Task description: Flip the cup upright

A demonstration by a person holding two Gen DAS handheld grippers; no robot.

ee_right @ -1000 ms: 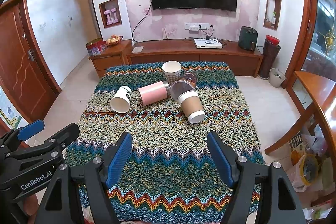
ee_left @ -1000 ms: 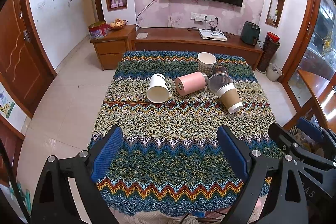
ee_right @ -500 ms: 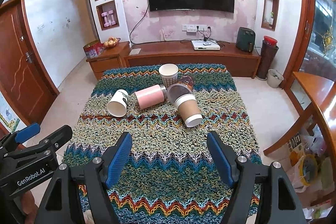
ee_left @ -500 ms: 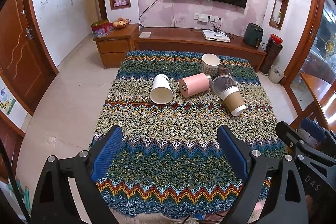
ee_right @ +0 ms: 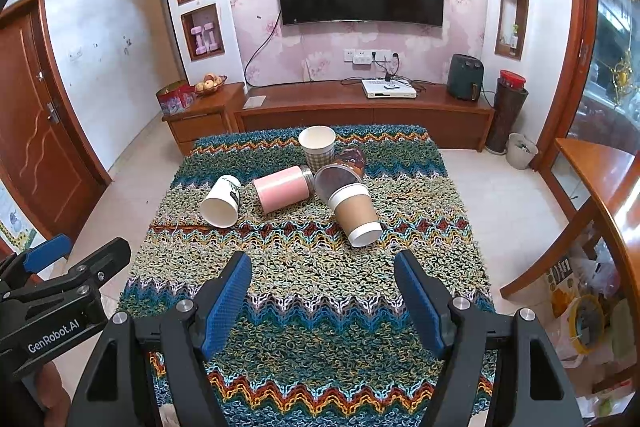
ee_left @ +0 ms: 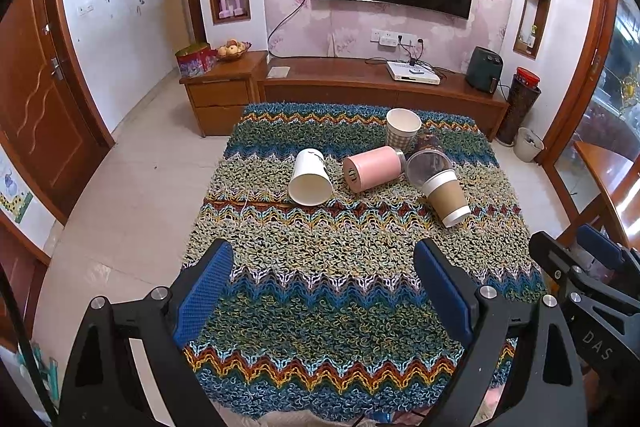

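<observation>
Left gripper (ee_left: 323,281) and right gripper (ee_right: 322,285) both hover side by side over the near end of the worktop (ee_left: 340,307), jaws spread wide, holding nothing. White cup (ee_left: 309,177) lies on its side mid-worktop, mouth facing them, just beside a tipped pink tumbler (ee_left: 373,168) and brown cup (ee_left: 445,195).

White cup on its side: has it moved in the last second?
No. The white cup still lies mouth at the brown stripe, beside the pink tumbler.

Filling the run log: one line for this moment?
left gripper open | right gripper open | white cup, brown cup on sides | none grasped
</observation>
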